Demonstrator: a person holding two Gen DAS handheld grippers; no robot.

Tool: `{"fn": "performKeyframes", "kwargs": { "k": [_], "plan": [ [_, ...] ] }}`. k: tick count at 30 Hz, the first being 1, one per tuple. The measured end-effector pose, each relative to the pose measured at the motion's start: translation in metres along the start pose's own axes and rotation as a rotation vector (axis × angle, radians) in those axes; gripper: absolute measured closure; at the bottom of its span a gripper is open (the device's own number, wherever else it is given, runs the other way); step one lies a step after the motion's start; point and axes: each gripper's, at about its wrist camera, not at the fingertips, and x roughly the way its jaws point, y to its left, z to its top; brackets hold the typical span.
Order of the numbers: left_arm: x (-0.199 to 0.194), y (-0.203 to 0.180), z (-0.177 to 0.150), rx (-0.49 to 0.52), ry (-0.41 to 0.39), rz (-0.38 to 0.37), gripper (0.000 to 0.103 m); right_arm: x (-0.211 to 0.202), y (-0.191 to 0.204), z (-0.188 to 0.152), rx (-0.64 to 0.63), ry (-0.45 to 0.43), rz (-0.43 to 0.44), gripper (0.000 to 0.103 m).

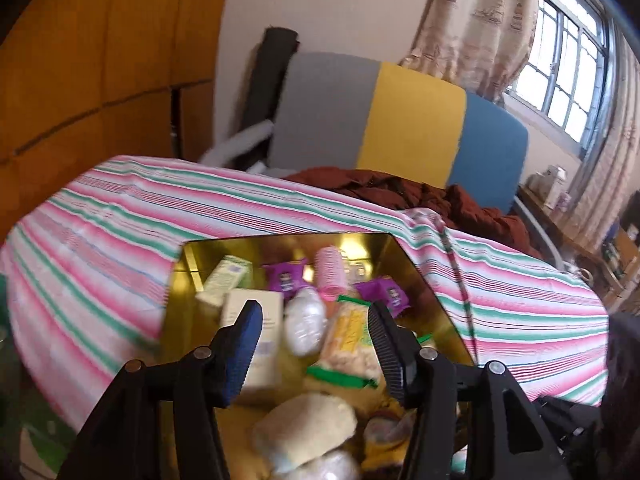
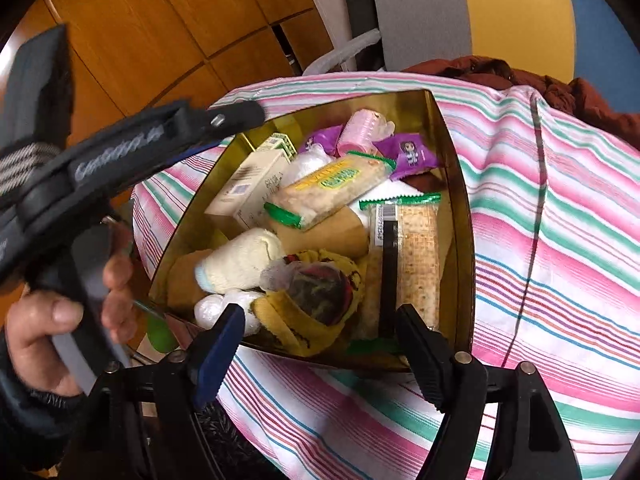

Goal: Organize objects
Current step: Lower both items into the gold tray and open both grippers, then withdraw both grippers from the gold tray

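Observation:
A gold tin box (image 1: 188,256) (image 2: 464,240) stands on a striped cloth and holds several items. Among them are a snack bar with green ends (image 1: 348,340) (image 2: 328,188), a cracker pack (image 2: 416,256), a pink hair roller (image 1: 330,272) (image 2: 360,132), purple sachets (image 1: 284,276) (image 2: 412,154), cream cartons (image 1: 256,304) (image 2: 248,188), a rolled white sock (image 1: 308,428) (image 2: 240,264) and a yellow cloth (image 2: 304,332). My left gripper (image 1: 314,312) hovers open above the tin with nothing between its fingers. My right gripper (image 2: 320,314) hangs open over the tin's near edge, also holding nothing.
The striped pink, green and white cloth (image 1: 100,232) (image 2: 560,240) covers the table. A dark red garment (image 1: 400,192) lies behind it against a grey, yellow and blue chair back (image 1: 400,120). Wooden cabinets (image 2: 160,20) stand at left. A hand (image 2: 36,332) grips the left tool's handle.

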Motion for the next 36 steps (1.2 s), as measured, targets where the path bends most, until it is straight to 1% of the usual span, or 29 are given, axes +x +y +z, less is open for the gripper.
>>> {"fn": "performKeyframes", "kwargs": {
  "k": [1, 2, 3, 4, 5, 6, 8, 10, 11, 13, 15, 16, 20, 21, 26, 31, 36],
  "plan": [
    [-0.006, 0.002, -0.002, -0.005, 0.000, 0.025, 0.046, -0.005, 0.002, 0.000, -0.003, -0.013, -0.003, 0.022],
    [-0.013, 0.004, -0.004, -0.017, -0.003, 0.049, 0.046, -0.009, 0.004, 0.001, -0.006, -0.028, -0.012, 0.019],
    [-0.018, 0.005, -0.006, -0.026, -0.008, 0.059, 0.042, -0.013, 0.006, 0.002, -0.011, -0.047, -0.031, 0.016],
    [-0.025, 0.007, -0.009, -0.032, -0.017, 0.069, 0.037, -0.018, 0.009, 0.002, -0.018, -0.068, -0.057, 0.011],
    [-0.031, 0.007, -0.012, -0.030, -0.030, 0.084, 0.035, -0.021, 0.011, 0.003, -0.025, -0.092, -0.086, 0.008],
    [-0.036, 0.007, -0.015, -0.022, -0.037, 0.098, 0.034, -0.024, 0.013, 0.004, -0.031, -0.113, -0.113, 0.007],
    [-0.045, 0.005, -0.020, -0.011, -0.046, 0.106, 0.033, -0.031, 0.018, 0.004, -0.049, -0.154, -0.175, 0.002],
    [-0.055, 0.003, -0.025, -0.015, -0.065, 0.137, 0.028, -0.035, 0.021, 0.004, -0.053, -0.183, -0.242, 0.001],
    [-0.059, 0.002, -0.027, -0.022, -0.062, 0.142, 0.028, -0.036, 0.023, 0.003, -0.051, -0.190, -0.258, 0.001],
    [-0.067, 0.002, -0.033, -0.033, -0.075, 0.102, 0.026, -0.036, 0.020, 0.003, -0.040, -0.195, -0.290, 0.001],
    [-0.072, -0.001, -0.037, -0.037, -0.074, 0.116, 0.026, -0.037, 0.017, 0.001, -0.017, -0.190, -0.301, 0.001],
    [-0.073, -0.002, -0.039, -0.035, -0.075, 0.131, 0.025, -0.038, 0.015, -0.001, -0.007, -0.188, -0.299, 0.001],
    [-0.075, -0.012, -0.049, -0.018, -0.068, 0.258, 0.025, -0.039, 0.015, -0.008, -0.001, -0.185, -0.313, 0.001],
    [-0.076, -0.013, -0.052, -0.015, -0.069, 0.270, 0.025, -0.038, 0.014, -0.008, -0.001, -0.184, -0.316, 0.001],
    [-0.076, -0.012, -0.056, -0.023, -0.062, 0.259, 0.025, -0.038, 0.016, -0.005, -0.037, -0.201, -0.370, 0.001],
    [-0.070, -0.008, -0.057, -0.047, -0.053, 0.257, 0.026, -0.043, 0.016, -0.005, -0.018, -0.225, -0.381, 0.001],
    [-0.062, -0.001, -0.061, -0.077, -0.027, 0.241, 0.027, -0.045, 0.016, -0.005, -0.007, -0.241, -0.398, 0.001]
  ]
}}
